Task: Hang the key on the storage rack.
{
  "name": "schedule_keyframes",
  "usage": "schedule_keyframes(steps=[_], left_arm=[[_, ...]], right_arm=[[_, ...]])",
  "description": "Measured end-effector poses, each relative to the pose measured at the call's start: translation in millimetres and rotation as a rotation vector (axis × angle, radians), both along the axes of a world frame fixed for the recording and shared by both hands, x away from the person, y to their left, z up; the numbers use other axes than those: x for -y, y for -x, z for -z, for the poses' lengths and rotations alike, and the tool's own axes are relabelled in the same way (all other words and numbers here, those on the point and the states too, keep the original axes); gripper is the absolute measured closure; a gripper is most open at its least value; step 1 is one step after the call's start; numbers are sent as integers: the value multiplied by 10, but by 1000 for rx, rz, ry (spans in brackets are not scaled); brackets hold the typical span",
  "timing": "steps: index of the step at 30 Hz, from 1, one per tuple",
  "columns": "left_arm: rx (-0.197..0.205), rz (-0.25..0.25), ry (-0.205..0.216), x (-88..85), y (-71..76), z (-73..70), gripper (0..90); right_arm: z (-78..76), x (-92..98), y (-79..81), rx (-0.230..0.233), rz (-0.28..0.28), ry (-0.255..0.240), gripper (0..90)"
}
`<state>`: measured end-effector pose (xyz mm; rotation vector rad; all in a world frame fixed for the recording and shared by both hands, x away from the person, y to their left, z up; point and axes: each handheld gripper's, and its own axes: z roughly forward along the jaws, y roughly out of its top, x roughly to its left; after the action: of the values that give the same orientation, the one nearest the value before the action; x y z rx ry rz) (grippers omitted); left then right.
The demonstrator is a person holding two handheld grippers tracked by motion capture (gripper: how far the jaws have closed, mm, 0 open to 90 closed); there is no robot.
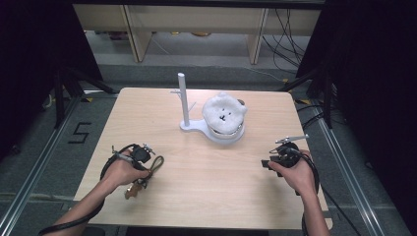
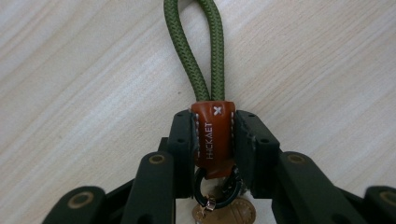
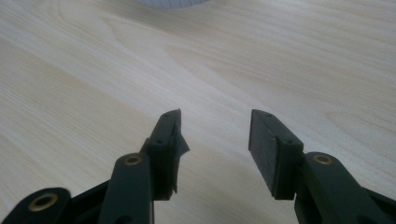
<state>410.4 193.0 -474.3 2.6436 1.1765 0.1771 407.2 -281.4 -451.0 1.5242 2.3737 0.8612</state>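
Note:
A keychain with an olive-green rope loop [image 2: 196, 51] and an orange leather sleeve [image 2: 212, 135] lies on the wooden table. My left gripper [image 2: 214, 128] is shut on the leather sleeve, with the metal ring and a brown tag below the jaws. In the high view my left gripper [image 1: 140, 164] rests at the front left with the rope loop [image 1: 156, 164] poking out to its right. My right gripper [image 3: 215, 123] is open above bare table, nothing between its jaws; in the high view my right gripper [image 1: 268, 163] sits at the front right.
A white stand [image 1: 184, 105] with an upright post and side pegs stands at the table's middle back. A white fluffy plush toy [image 1: 224, 114] rests on its round base beside the post. Dark frames and cables flank the table [image 1: 206, 196].

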Motion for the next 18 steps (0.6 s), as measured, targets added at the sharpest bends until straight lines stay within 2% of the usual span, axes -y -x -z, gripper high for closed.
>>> schedule_keyframes(steps=[2, 4, 6, 7, 8, 9, 10, 11, 14, 15, 16, 17, 18], left_arm=[[2, 5, 4, 0, -1, -7, 684], [21, 16, 8, -1, 2, -25, 684], [47, 35, 15, -7, 9, -56, 684], [60, 30, 31, -6, 18, -70, 683], [85, 36, 41, -10, 22, -88, 684], [110, 18, 67, -4, 35, -92, 683], [124, 20, 76, -8, 40, -110, 683], [143, 21, 84, -14, 46, -126, 683], [190, 14, 122, -29, 60, -164, 683], [216, 5, 140, -30, 60, -167, 683], [228, 17, 155, -43, 63, -183, 684], [251, 11, 177, -46, 66, -191, 684], [268, 11, 194, -54, 69, -204, 683]], right_arm=[[10, -2, 5, 6, 3, -7, 551], [1, -6, 21, -10, 9, -6, 550], [16, -9, 34, 1, 19, -18, 550], [13, -4, 40, -8, 18, -13, 550], [36, -13, 47, 11, 31, -32, 549], [33, -8, 56, 3, 32, -26, 549], [36, -4, 61, -5, 31, -20, 549], [59, -14, 67, 9, 45, -36, 549], [78, -14, 84, 9, 41, -34, 548], [75, -13, 88, 3, 41, -27, 547], [89, -17, 92, 15, 44, -40, 547], [116, -16, 79, 53, 41, -48, 546], [98, -15, 90, 34, 47, -40, 546]])
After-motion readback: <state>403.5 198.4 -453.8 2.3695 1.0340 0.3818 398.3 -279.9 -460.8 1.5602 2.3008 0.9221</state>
